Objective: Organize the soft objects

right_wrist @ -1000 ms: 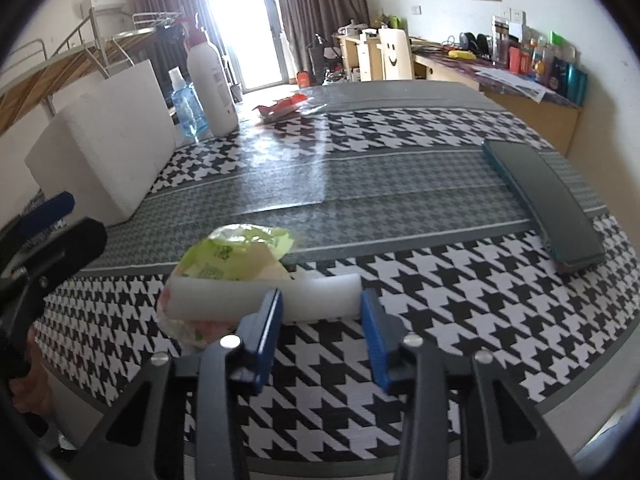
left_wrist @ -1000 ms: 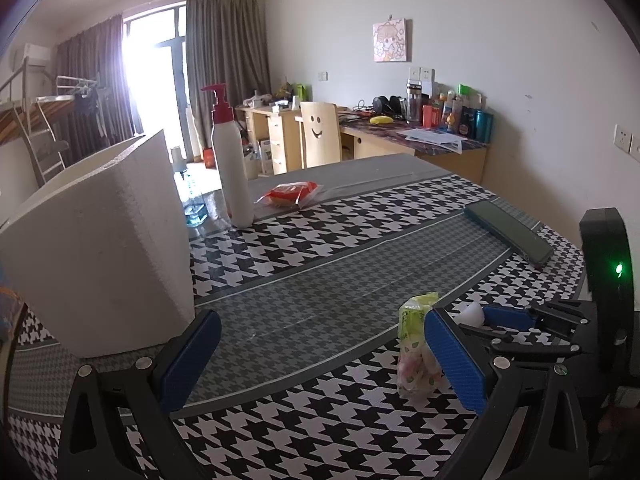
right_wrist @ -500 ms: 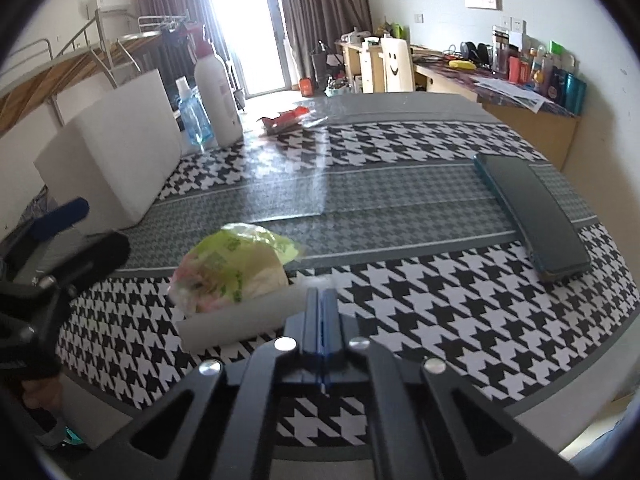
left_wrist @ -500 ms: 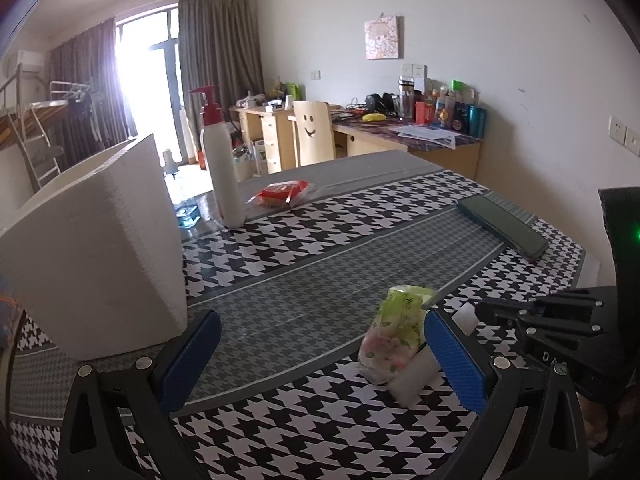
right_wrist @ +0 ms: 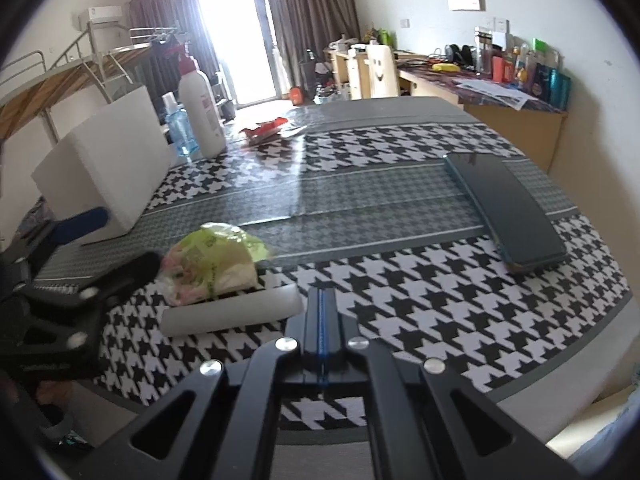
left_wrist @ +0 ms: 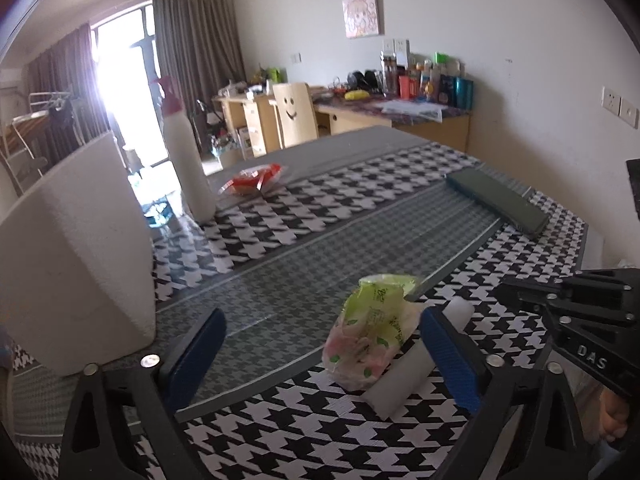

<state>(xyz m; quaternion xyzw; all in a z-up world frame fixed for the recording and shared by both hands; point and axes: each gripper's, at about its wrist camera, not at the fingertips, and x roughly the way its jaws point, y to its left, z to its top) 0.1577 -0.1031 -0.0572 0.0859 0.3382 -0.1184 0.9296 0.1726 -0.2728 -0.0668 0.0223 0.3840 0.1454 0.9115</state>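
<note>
Near the front edge of the table, which wears a black-and-white houndstooth cloth, a soft green and pink tissue pack lies touching a white foam roll just beside it. From the left wrist view, the left gripper hovers with its blue-padded jaws spread wide; they have just closed a little, and the pack sits between them, nearer the right-hand pad, untouched. The right gripper has its jaws pressed flat together on nothing, its tip just short of the roll's end. A large white foam block stands towards the left edge, and a dark flat case lies towards the right edge. The step in hand looks like picking up the pack. To do it well, centre the pack between the pads first, lower until both pads flank its plump middle, and close gently, since the wrapper will crumple and slip. Keep the right-hand pad between pack and roll, so the roll is not caught too.
</note>
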